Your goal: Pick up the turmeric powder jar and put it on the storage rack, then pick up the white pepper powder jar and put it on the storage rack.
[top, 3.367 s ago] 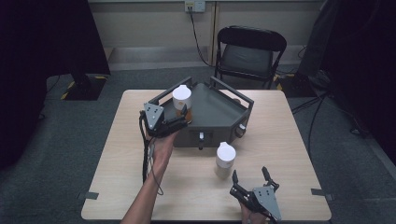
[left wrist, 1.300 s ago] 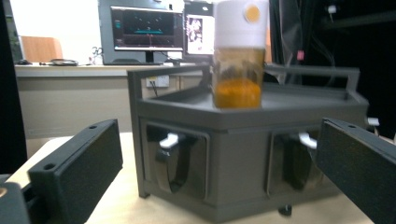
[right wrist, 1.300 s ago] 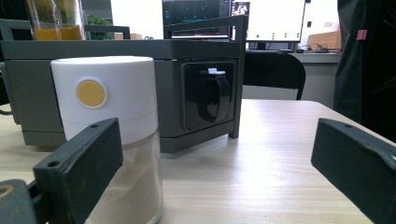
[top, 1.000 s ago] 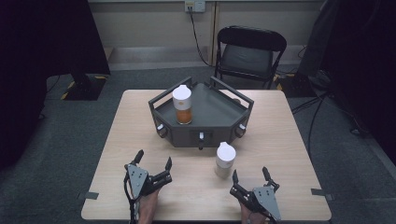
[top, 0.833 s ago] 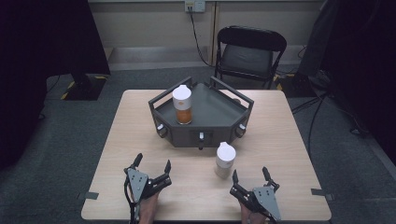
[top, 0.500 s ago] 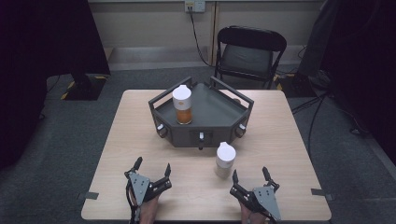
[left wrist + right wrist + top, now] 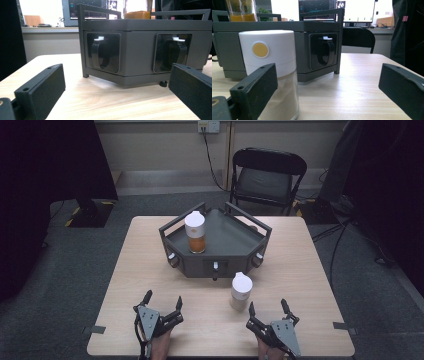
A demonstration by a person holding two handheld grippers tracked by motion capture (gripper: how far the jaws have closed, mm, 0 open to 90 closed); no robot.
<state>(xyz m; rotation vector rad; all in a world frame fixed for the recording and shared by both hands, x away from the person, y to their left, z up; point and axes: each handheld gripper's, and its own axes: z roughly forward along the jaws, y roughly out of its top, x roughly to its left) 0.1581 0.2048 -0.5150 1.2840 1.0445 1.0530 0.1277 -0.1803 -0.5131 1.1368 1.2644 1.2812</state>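
**Both grippers low at the near edge, jaws wide, nothing held**

The left gripper [image 7: 161,308] sits at the near left of the table [image 7: 300,270], the hand under it coming in from the bottom edge. It is tilted a little, with its jaws pointing forward and slightly right toward the rack [image 7: 220,251]. The jaws are spread wide and hold nothing. In the left gripper view the two black pads stand far apart at the bottom corners, low over the wood, and the rack's grey front [image 7: 140,50] shows between them with bare table in the gap.

The right gripper [image 7: 268,309] rests at the near right, its grey plate pointing back toward the person and its jaws aimed forward. These too are wide apart and empty. The white-lidded jar [image 7: 241,291] stands upright on the table, just ahead of this gripper and a little to its left, in front of the rack. In the right gripper view the jar [image 7: 272,72] is close behind the left pad, partly covered by it; whether the pad touches the jar cannot be told. Pale powder fills its lower glass part.

The orange jar [image 7: 195,232] stands upright on the rack's top, near its left side, well apart from both grippers.
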